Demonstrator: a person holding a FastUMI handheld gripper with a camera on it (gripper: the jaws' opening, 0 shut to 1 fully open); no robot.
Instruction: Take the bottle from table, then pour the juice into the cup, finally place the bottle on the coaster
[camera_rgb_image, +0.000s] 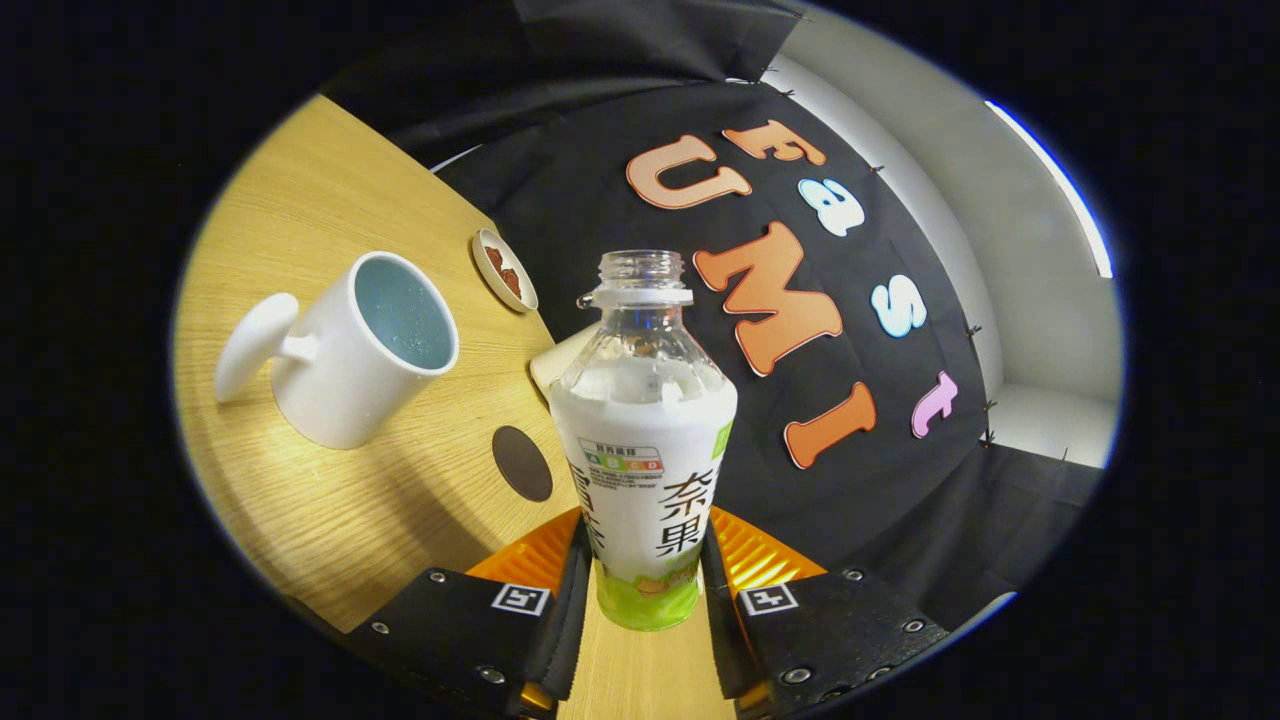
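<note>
My gripper (648, 590) has both fingers pressed against one bottle (645, 440), gripping its lower body. It is uncapped, clear at the neck, wrapped in a white label with a green base. To its left on the wooden table (330, 520) I count one white cup (350, 345), one dark round coaster (522, 463), and farther off one small dish (504, 270).

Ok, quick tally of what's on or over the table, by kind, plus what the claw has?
Bottles: 1, uncapped bottle, clamped between the claw fingers
Cups: 1, white mug
Coasters: 1, dark round coaster
Small dishes: 1, dish beyond the mug
Total: 4
</note>
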